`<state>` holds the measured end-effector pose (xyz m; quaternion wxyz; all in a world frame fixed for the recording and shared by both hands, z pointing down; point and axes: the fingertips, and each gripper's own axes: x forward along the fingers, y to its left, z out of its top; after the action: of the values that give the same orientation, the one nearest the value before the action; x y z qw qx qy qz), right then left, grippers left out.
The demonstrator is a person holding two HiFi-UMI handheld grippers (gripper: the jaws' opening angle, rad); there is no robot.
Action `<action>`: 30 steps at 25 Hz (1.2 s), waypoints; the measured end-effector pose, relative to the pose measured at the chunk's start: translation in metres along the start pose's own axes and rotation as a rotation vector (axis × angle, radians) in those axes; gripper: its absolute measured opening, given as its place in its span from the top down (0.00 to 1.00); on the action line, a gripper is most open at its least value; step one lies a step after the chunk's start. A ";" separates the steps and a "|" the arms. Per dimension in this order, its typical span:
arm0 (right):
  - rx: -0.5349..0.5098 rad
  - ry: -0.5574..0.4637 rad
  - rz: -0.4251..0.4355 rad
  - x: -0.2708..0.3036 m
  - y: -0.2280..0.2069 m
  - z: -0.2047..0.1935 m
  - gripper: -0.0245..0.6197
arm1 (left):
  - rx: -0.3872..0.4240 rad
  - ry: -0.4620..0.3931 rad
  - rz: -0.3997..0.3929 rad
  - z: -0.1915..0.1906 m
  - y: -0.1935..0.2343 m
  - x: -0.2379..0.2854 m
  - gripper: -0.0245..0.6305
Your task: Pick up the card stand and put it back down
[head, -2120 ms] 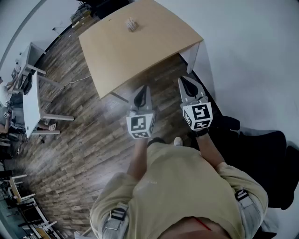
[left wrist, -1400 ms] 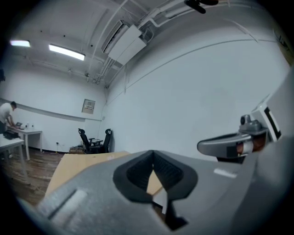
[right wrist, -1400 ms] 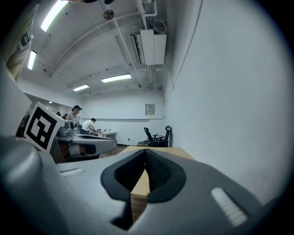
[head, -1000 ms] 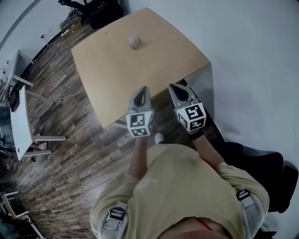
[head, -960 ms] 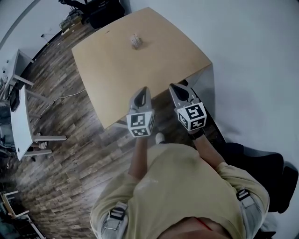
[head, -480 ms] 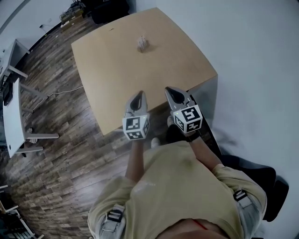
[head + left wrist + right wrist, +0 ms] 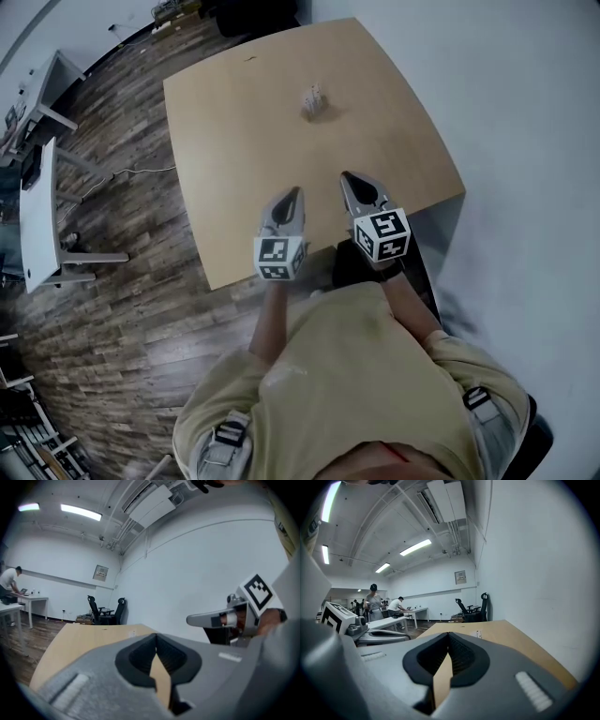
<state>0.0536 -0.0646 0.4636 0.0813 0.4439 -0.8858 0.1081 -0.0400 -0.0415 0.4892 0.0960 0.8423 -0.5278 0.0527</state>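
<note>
Head view: the card stand (image 7: pixel 314 100) sits on the far half of the wooden table (image 7: pixel 234 141), well apart from both of my tools. My left gripper (image 7: pixel 292 194) and right gripper (image 7: pixel 351 178) hang side by side over the table's near edge. Both point toward the stand, which lies ahead, roughly between their two lines. Each carries a marker cube (image 7: pixel 278 258) (black-and-white square patterns, not letters).

Left gripper view: my jaws are pressed together tip to tip, with nothing held between them. The stand shows as a small pale thing far down the tabletop, just left of the tips, and any print on it is too small to read. A framed sign (image 7: pixel 100 573) hangs on the back wall, too blurred to make out.

Right gripper view: these jaws meet at the tips as well, and they hold nothing. Here the stand is a pale speck just right of the tips, far along the table.
</note>
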 end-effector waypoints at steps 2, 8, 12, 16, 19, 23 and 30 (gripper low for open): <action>0.001 0.007 0.014 0.022 -0.019 0.008 0.95 | 0.009 0.008 0.000 0.006 0.009 0.025 0.96; 0.038 0.049 0.034 0.075 -0.070 0.011 0.95 | 0.014 0.075 0.012 0.010 0.052 0.091 0.86; 0.079 0.103 0.039 0.105 -0.097 -0.009 0.95 | 0.035 0.171 0.020 -0.013 0.083 0.120 0.77; 0.083 0.158 0.074 0.130 -0.106 -0.021 0.95 | 0.038 0.221 0.001 -0.025 0.100 0.140 0.69; 0.085 0.198 0.099 0.145 -0.112 -0.028 0.95 | 0.028 0.227 -0.027 -0.028 0.103 0.157 0.61; 0.089 0.237 0.117 0.178 -0.133 -0.035 0.95 | 0.016 0.257 -0.046 -0.041 0.119 0.193 0.54; 0.124 0.294 0.107 0.232 -0.169 -0.053 0.95 | 0.026 0.281 -0.078 -0.060 0.159 0.250 0.49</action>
<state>0.0545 -0.3273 0.5910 0.1766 0.3797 -0.8784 0.2305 -0.0725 -0.3153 0.6125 0.1601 0.8476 -0.4754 0.1733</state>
